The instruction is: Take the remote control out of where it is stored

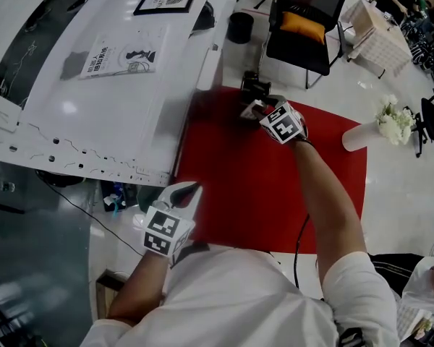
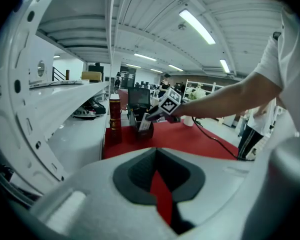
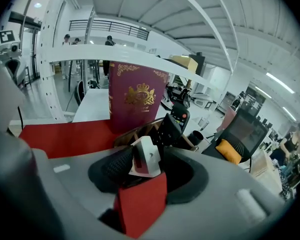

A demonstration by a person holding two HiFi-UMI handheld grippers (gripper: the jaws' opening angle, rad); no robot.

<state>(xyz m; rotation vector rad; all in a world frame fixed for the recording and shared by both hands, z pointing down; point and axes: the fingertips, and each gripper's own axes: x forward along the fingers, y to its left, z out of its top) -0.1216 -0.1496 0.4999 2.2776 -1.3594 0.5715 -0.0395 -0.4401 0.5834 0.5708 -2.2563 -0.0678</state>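
Observation:
A dark wooden holder [image 1: 254, 87] stands at the far edge of the red mat [image 1: 260, 186]. In the right gripper view a black remote control [image 3: 179, 118] with a red button stands upright in this holder [image 3: 140, 129]. A small white remote-like thing [image 3: 146, 156] rises in front of it. My right gripper [image 3: 146, 165] is open, with the top of the white thing between its jaws. The left gripper view shows the right gripper [image 2: 162, 115] over the holder [image 2: 138, 120]. My left gripper [image 1: 192, 190] hangs near the mat's left front corner, shut and holding nothing.
A tall maroon box with a gold crest [image 3: 136, 96] stands just left of the holder. A white desk panel [image 1: 94, 85] borders the mat on the left. Beyond the mat are a black bin [image 1: 239, 27], a chair with an orange cushion [image 1: 304, 27] and white flowers [image 1: 392, 121].

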